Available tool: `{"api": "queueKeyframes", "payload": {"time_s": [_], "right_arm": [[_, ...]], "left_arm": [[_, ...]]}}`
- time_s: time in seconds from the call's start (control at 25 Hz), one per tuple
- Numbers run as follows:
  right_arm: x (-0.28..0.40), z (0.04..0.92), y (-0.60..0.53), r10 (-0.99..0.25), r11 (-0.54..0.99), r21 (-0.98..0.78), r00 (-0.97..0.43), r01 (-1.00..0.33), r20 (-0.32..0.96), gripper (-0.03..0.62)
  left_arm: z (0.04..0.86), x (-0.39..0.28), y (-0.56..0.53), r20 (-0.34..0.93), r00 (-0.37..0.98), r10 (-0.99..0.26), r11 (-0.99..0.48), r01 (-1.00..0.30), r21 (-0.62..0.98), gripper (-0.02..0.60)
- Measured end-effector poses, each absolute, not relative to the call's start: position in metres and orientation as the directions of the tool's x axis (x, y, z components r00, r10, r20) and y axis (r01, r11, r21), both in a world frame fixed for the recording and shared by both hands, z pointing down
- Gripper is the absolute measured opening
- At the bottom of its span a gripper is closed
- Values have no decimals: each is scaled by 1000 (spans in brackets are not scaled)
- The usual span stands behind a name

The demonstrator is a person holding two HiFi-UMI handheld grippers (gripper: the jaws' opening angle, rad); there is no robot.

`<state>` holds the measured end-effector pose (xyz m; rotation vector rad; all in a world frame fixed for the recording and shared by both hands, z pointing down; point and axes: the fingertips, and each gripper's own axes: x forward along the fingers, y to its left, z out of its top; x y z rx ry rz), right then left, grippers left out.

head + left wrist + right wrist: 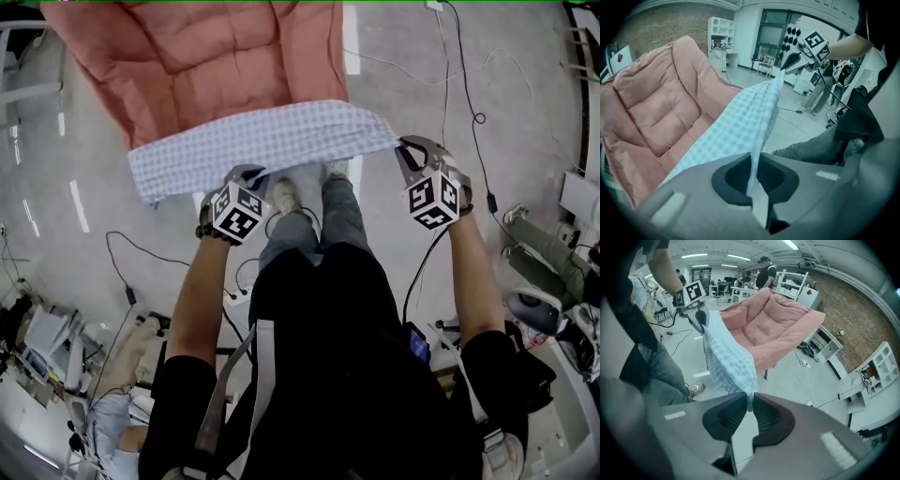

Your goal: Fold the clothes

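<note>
Grey polished floor (84, 159), marked with short white strips (80, 206) at the left and at the far centre. A pink padded chair (197, 56) stands on it at the far left-centre, and the person's two shoes (286, 197) are planted on the floor just near of the chair's front edge. Black cables (150, 249) trail across the near left, and thinner cables (479, 118) run along the far right, one forming a small loop.

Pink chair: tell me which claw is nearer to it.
Left. The left claw holds the checked cloth just in front of the pink chair, near its front edge. The right claw holds it out beyond the chair's right side.
</note>
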<state>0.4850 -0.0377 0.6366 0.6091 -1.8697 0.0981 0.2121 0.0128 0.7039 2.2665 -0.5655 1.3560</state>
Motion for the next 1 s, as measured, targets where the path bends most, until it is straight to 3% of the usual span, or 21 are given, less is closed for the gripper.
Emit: {"api": "queueKeyframes", "payload": {"time_s": [0.32,0.44,0.52,0.8,1.0], "right_arm": [[501,663,-8,-332,872,205,-229,-445,915,50],[501,671,3,-269,890,148,-235,-431,934,143],[502,673,10,-235,894,111,-245,-434,941,185],[494,656,0,-249,883,93,-290,-460,924,187],[472,636,-34,-236,885,37,-379,-464,895,186]], "left_arm": [[707,222,32,899,431,-78,-839,-515,174,37],[709,222,39,901,431,-51,-844,-502,192,132],[709,222,42,899,436,-43,-841,-502,203,157],[694,217,38,895,442,-63,-806,-551,216,160],[674,212,15,877,458,-150,-700,-675,233,160]]}}
